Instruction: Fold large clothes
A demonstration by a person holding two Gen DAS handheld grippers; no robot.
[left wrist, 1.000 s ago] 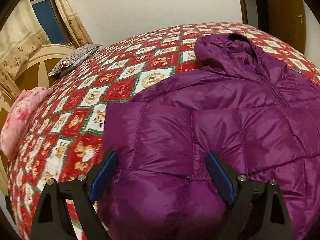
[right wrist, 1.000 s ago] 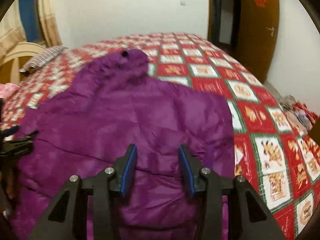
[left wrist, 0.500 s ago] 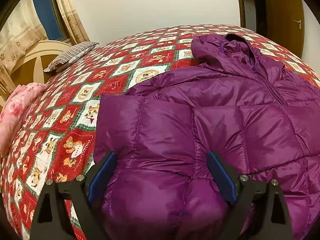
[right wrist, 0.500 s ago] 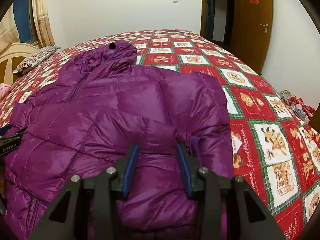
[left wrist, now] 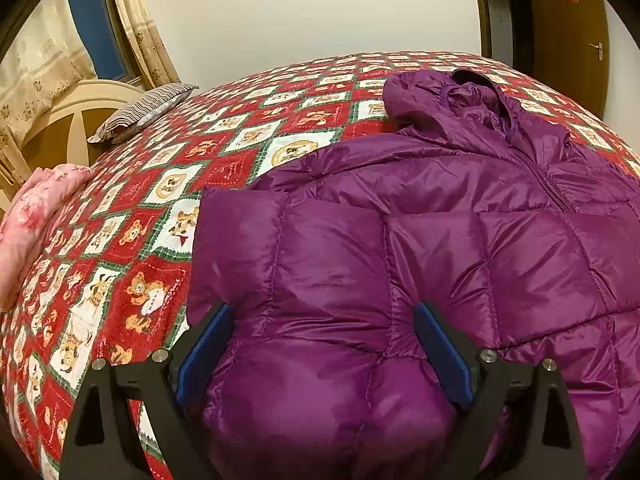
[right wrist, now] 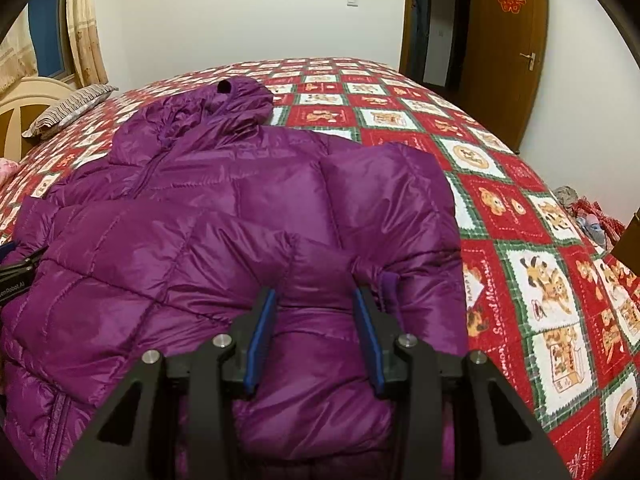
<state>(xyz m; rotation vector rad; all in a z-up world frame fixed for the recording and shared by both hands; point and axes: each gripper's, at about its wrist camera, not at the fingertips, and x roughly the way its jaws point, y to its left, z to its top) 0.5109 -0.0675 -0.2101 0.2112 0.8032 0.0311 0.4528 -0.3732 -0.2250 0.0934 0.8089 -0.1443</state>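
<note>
- One bed (left wrist: 256, 148), its red bear-print quilt filling both frames, carries the job.
- One purple down jacket (left wrist: 420, 240) lies mid-frame, hood toward the far wall, hem doubled up over the chest; that fold looks done, with sleeves and further folds seemingly left.
- Two pillows sit at upper left: one striped pillow (left wrist: 140, 114), one pink pillow (left wrist: 36, 216).
- Two grippers: left gripper (left wrist: 320, 356) spread wide over padding; right gripper (right wrist: 316, 336) partly closed around a bunched fold, firm grip unclear.
</note>
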